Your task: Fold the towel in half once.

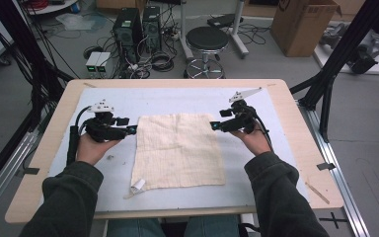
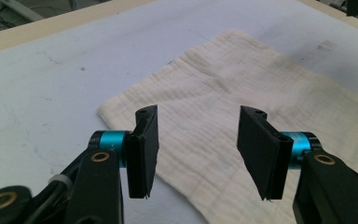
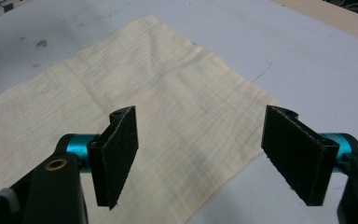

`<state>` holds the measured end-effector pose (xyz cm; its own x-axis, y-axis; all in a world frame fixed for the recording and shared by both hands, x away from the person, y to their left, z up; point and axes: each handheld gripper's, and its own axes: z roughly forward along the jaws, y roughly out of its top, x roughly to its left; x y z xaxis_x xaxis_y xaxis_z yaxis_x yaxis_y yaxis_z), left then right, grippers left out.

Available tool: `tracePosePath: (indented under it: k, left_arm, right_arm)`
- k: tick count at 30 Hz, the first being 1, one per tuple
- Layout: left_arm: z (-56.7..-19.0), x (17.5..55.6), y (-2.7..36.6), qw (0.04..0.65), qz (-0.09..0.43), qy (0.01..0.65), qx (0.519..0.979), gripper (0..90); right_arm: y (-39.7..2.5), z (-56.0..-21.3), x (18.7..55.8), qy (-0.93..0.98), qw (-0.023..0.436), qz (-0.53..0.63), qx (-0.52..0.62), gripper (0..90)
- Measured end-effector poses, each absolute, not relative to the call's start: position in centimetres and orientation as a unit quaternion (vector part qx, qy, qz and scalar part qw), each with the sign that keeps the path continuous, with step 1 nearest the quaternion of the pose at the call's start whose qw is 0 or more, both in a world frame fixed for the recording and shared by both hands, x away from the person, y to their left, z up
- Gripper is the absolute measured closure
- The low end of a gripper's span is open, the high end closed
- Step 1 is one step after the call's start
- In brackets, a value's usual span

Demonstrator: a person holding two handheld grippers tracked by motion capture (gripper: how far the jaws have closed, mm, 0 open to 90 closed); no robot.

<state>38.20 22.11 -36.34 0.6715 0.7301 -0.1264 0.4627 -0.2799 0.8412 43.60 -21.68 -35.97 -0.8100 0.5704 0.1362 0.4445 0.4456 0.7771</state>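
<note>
- Cloth [image 1: 180, 150]: cream woven fabric, matt, crinkled gauze-like texture w/ faint grid lines; small white tag at near corner.
- Table [image 1: 286, 101]: light wood rim, smooth, matt; top covered w/ pale grey-white sheet [image 1: 128, 98], smooth, matt, some scuffs & dark specks.
- Left gripper [image 2: 198, 144]: fingers [image 2: 142, 149] matt black, rubbery-looking pads, slightly rough edges; teal anodised metal collars w/ soft sheen; black plastic arms, brass-coloured rivets.
- Right gripper [image 3: 205, 158]: same build, fingers [image 3: 116, 156] matt black w/ fine-grained face, teal metal collars, semi-gloss black plastic.
</note>
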Motion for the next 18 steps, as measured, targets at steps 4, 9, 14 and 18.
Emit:
tracePosePath:
  k: [4,9,14,18]
  left_arm:
    - [-35.9,39.0,22.1,0.469,0.146,0.385,0.781,48.7]
    - [-35.8,40.2,22.0,0.461,0.151,0.393,0.781,48.6]
    - [-36.8,41.3,21.9,0.455,0.155,0.407,0.777,48.8]
    - [-37.6,42.2,21.7,0.457,0.156,0.420,0.768,50.1]
  right_arm:
    - [-21.4,-35.2,44.4,0.850,0.077,0.429,0.297,26.6]
    - [-21.1,-34.8,45.8,0.846,0.080,0.428,0.306,27.9]
    - [-20.8,-35.9,46.9,0.841,0.081,0.425,0.325,30.5]
    - [-20.5,-36.7,47.6,0.838,0.083,0.422,0.336,33.9]
